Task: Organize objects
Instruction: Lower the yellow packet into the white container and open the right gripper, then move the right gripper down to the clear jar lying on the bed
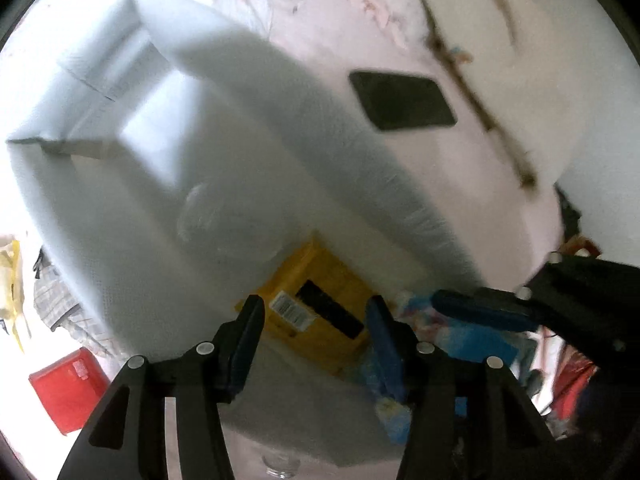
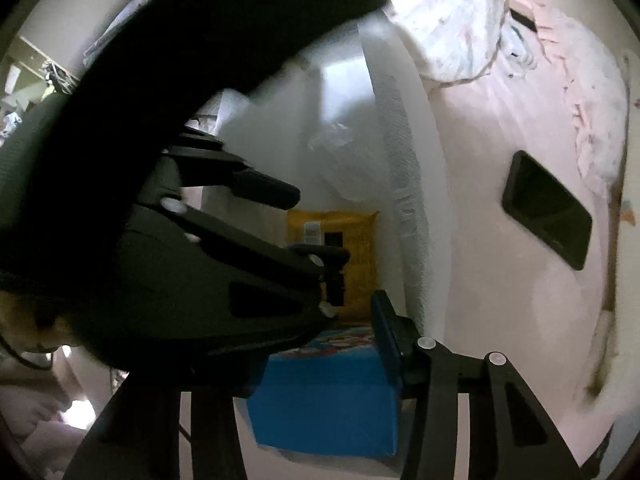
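Note:
A white fabric bin (image 1: pixel 224 152) lies on a pale pink sheet. A yellow packet (image 1: pixel 316 304) with a barcode sits at its near end, and it also shows in the right wrist view (image 2: pixel 360 248). My left gripper (image 1: pixel 316 320) is open and empty just above the packet. A blue box (image 2: pixel 328 400) lies in front of the bin, between the fingers of my right gripper (image 2: pixel 312 328), which is open around it; whether the pads touch it is unclear. The left gripper hides my right gripper's left finger. The right gripper's finger (image 1: pixel 480 312) shows in the left wrist view over the blue box (image 1: pixel 472 340).
A black phone (image 1: pixel 402 100) lies on the sheet beyond the bin, also in the right wrist view (image 2: pixel 548 212). A red box (image 1: pixel 68 384) sits at lower left. A crumpled white cloth (image 2: pixel 456 28) lies at the far end. A clear plastic cup (image 1: pixel 224 224) lies in the bin.

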Tool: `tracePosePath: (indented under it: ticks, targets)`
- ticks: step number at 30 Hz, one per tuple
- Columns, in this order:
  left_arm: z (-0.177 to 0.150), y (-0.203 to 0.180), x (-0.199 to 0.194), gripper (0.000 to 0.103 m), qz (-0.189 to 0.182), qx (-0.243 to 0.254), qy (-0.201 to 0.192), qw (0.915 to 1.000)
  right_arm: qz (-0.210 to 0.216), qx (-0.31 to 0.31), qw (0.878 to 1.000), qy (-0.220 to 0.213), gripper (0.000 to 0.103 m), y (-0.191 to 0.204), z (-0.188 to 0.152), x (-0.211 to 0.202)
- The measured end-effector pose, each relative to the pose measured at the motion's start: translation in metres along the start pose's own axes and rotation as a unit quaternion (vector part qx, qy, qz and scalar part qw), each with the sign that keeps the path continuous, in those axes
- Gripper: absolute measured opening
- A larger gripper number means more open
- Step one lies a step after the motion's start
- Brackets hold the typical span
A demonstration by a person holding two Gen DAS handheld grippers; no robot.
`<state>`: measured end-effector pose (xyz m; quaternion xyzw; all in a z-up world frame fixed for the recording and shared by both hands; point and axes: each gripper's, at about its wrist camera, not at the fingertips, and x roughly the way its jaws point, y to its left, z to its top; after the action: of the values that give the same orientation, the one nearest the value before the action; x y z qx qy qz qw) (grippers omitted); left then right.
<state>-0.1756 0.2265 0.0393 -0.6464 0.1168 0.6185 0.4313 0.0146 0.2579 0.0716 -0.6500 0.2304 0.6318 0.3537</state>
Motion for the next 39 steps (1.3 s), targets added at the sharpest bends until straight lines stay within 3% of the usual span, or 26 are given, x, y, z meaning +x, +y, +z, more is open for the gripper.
tracePosePath:
  ticks: [5, 6, 10, 13, 16, 23, 26, 30, 33, 37, 39]
  targets:
    - [-0.005, 0.021, -0.032, 0.050, -0.026, -0.015, -0.040, 0.9988, 0.009, 0.035, 0.998, -0.051, 0.047, -0.002, 0.001, -0.023]
    - [-0.005, 0.026, -0.036, 0.050, -0.028, -0.018, -0.046, 0.9984, 0.001, 0.037, 0.997, -0.061, 0.047, 0.000, 0.013, -0.026]
    - [-0.014, 0.053, -0.063, 0.050, -0.027, -0.027, -0.084, 0.9957, -0.014, 0.042, 0.993, -0.111, 0.047, 0.012, 0.001, -0.051]
    - [-0.023, 0.067, -0.082, 0.050, -0.028, -0.021, -0.100, 0.9944, 0.020, 0.066, 0.987, -0.148, 0.047, 0.014, 0.006, -0.065]
    - [-0.042, 0.083, -0.104, 0.050, -0.004, -0.007, -0.115, 0.9933, 0.060, 0.087, 0.977, -0.184, 0.047, 0.025, 0.003, -0.079]
    - [-0.107, 0.129, -0.141, 0.050, 0.039, -0.021, -0.135, 0.9898, 0.110, 0.090, 0.956, -0.257, 0.047, 0.073, -0.038, -0.085]
    - [-0.136, 0.144, -0.147, 0.050, 0.057, -0.036, -0.129, 0.9894, 0.139, 0.111, 0.954, -0.243, 0.047, 0.091, -0.061, -0.068]
    - [-0.170, 0.162, -0.148, 0.050, 0.077, -0.066, -0.131, 0.9861, 0.150, 0.152, 0.962, -0.171, 0.047, 0.096, -0.068, -0.031]
    - [-0.195, 0.173, -0.147, 0.050, 0.080, -0.098, -0.165, 0.9781, 0.161, 0.196, 0.956, -0.150, 0.047, 0.091, -0.071, -0.011]
    - [-0.233, 0.189, -0.124, 0.050, 0.073, -0.158, -0.219, 0.9601, 0.172, 0.218, 0.953, -0.122, 0.047, 0.100, -0.071, 0.012]
    - [-0.241, 0.193, -0.107, 0.050, 0.071, -0.164, -0.215, 0.9600, 0.151, 0.223, 0.956, -0.118, 0.047, 0.107, -0.070, 0.024]
